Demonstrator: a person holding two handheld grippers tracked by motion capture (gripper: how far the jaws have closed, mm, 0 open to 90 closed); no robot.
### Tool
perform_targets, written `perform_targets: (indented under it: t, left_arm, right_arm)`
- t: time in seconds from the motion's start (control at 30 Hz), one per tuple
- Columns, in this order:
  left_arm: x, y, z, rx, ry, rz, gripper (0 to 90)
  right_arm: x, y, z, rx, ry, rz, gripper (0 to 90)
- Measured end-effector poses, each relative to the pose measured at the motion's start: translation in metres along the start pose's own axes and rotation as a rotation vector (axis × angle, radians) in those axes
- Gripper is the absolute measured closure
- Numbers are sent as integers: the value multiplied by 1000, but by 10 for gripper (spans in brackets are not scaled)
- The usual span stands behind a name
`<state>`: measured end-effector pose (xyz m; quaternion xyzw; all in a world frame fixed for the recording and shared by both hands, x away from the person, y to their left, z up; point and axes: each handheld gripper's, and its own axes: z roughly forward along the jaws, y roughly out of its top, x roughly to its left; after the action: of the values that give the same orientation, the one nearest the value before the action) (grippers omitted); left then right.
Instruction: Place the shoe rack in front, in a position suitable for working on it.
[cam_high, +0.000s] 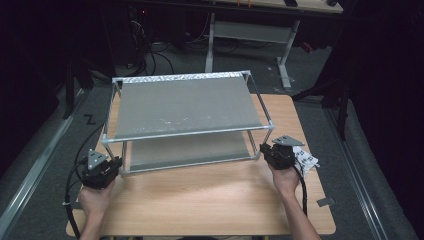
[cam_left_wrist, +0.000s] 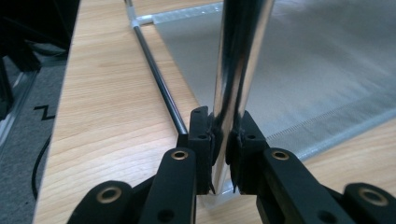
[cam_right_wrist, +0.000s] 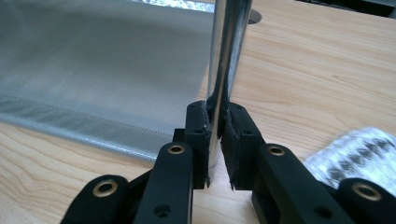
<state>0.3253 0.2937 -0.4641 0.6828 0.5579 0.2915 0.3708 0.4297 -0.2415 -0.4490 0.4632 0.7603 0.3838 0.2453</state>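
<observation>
Wooden table (cam_high: 210, 200), rack legs (cam_left_wrist: 233, 84) cut off above, fingers (cam_left_wrist: 201, 140) clamping.

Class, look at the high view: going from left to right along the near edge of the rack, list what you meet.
Left gripper → rack's front left post → lower fabric shelf → rack's front right post → right gripper → crumpled white bag.

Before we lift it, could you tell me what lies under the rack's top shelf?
Under the top shelf a lower grey shelf shows at the front; its rear part is covered.
</observation>
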Motion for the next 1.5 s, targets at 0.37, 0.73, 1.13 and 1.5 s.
perform_targets:
  t: [0.37, 0.73, 1.13, 1.5]
  left_arm:
    - [-20, 0, 0, -2, -70, 41, 807]
    - [-30, 0, 0, -4, -92, 53, 808]
    - [-36, 0, 0, -7, -103, 64, 808]
    - [-47, 0, 3, -20, -134, 82, 809]
  right_arm:
    - [-20, -2, -5, 8, -22, 24, 806]
    - [-39, -13, -16, 48, -51, 13, 498]
    - [-85, -47, -17, 177, -198, 74, 414]
    - [-85, -59, -16, 229, -162, 81, 837]
